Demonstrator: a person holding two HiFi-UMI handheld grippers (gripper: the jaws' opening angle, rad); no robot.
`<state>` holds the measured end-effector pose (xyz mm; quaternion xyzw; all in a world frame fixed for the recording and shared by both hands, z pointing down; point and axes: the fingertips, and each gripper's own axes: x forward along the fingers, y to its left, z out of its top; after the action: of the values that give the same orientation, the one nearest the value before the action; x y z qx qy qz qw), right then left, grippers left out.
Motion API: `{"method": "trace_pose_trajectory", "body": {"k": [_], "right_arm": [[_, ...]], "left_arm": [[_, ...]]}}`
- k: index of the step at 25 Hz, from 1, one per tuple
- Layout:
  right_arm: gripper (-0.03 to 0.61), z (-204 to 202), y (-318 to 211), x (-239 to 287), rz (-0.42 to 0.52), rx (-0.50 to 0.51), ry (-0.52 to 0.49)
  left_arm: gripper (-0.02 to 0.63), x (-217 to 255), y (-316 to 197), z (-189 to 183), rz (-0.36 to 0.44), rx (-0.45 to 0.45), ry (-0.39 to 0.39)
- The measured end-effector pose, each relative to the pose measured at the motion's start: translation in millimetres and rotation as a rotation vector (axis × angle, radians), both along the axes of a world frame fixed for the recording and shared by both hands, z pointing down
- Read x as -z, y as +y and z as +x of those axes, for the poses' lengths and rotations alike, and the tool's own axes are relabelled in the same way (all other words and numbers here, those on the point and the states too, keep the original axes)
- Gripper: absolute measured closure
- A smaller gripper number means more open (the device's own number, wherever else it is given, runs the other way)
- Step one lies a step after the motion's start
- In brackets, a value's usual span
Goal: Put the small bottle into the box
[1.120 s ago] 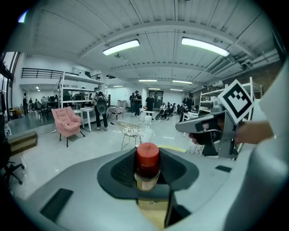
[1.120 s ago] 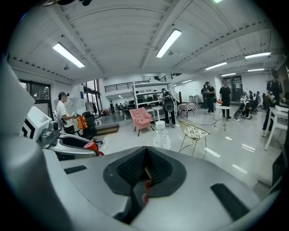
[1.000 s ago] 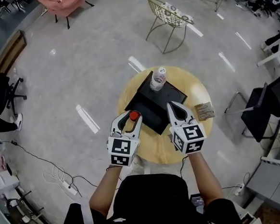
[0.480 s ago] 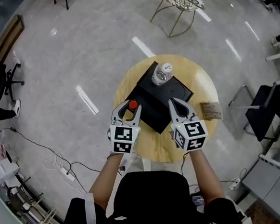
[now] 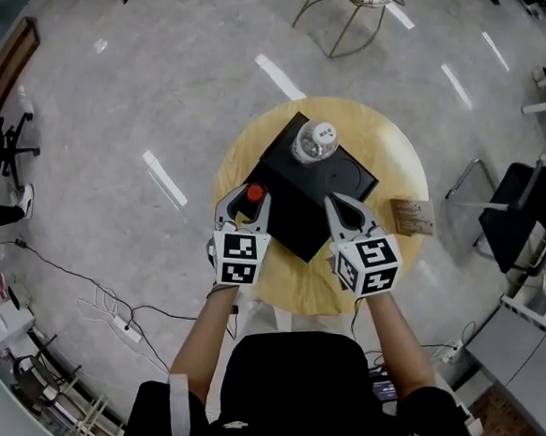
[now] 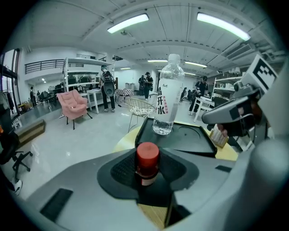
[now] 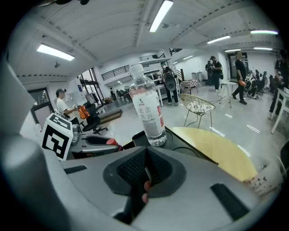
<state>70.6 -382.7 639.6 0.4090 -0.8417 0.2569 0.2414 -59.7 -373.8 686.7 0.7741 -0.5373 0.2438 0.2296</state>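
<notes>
From the head view, one round wooden table (image 5: 390, 165) carries one black box (image 5: 302, 203). There are two bottles and two grippers. One large clear bottle (image 5: 315, 140) stands upright in the box at its far corner, the only thing inside. One small bottle (image 5: 254, 192) with a red cap sits at the box's near-left edge, clamped in the left gripper (image 5: 247, 199). Whether it is over the rim or just outside it I cannot tell. The right gripper (image 5: 333, 204) hangs over the box's near-right edge with its jaws drawn together. One small card packet (image 5: 412, 217) lies on the table to the right of the box, apart from it.

In the left gripper view the jaws stand wide, their pads on either side of the small bottle (image 6: 147, 164), which is upright with its cap on top. Beyond it lies the box (image 6: 189, 140), with the large bottle (image 6: 167, 99) upright in its far-left part.

In the right gripper view the jaws are closed to a narrow slit and grip nothing. Beyond them the large bottle (image 7: 148, 110) stands in the box (image 7: 184, 144). The small bottle's red cap (image 7: 112, 141) shows at the box's left.
</notes>
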Motion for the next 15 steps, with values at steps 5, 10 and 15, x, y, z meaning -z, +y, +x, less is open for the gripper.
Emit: {"method": "trace_pose_trajectory", "body": {"k": [5,10,15], "right_arm": [[0.578,2,1,-12,-0.030,0.015,0.003],[0.578,4,4,-21,-0.052,0.017,0.008],[0.578,7,7,-28,-0.068,0.022,0.011]], "left_arm": [[0.463,-11,-6,0,0.002,-0.007,-0.027],[0.463,-21,-6,1,-0.008,0.000,-0.027],[0.463,-29,-7,6,0.023,-0.003,-0.031]]}}
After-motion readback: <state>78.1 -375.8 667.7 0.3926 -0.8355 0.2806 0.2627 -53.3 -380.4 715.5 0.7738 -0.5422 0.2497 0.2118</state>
